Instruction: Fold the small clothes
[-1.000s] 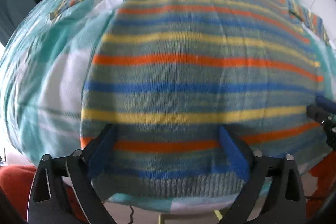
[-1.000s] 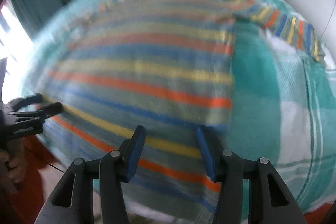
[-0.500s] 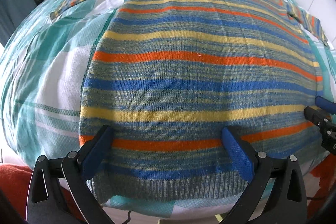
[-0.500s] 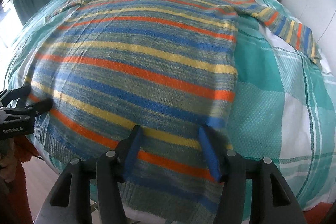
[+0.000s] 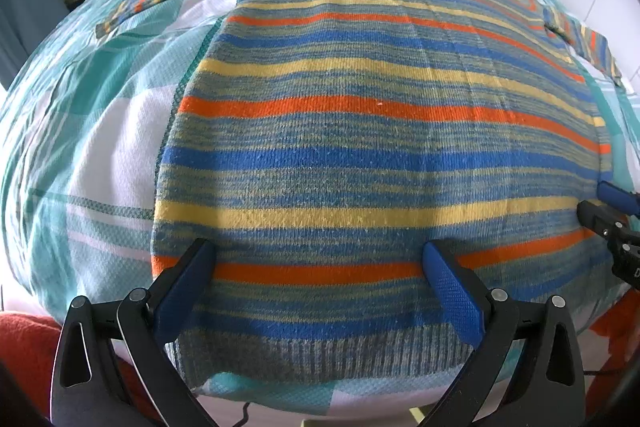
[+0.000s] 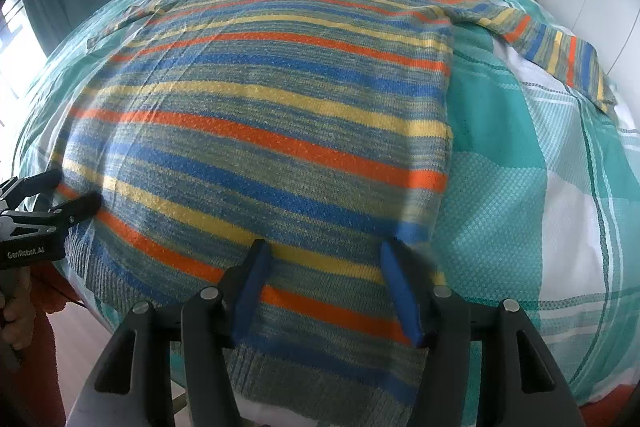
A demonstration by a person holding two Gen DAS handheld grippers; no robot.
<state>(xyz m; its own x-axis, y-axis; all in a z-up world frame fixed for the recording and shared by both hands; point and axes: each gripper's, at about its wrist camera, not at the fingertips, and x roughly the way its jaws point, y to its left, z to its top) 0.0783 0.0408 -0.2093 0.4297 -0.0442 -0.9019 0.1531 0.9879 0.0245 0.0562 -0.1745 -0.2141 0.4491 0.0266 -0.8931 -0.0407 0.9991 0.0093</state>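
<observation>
Over the near hem of the striped knit sweater (image 5: 360, 155), the left gripper (image 5: 320, 255) hangs with jaws spread wide, nothing pinched between its blue pads; the right gripper (image 6: 326, 255), near the hem's right corner, has just been opening its jaws and stands apart too, with cloth below but not pinched. Blue, orange, yellow and grey-green, the sweater lies flat, sleeves out to both sides, on a bed with a teal-and-white checked cover (image 6: 520, 195).
</observation>
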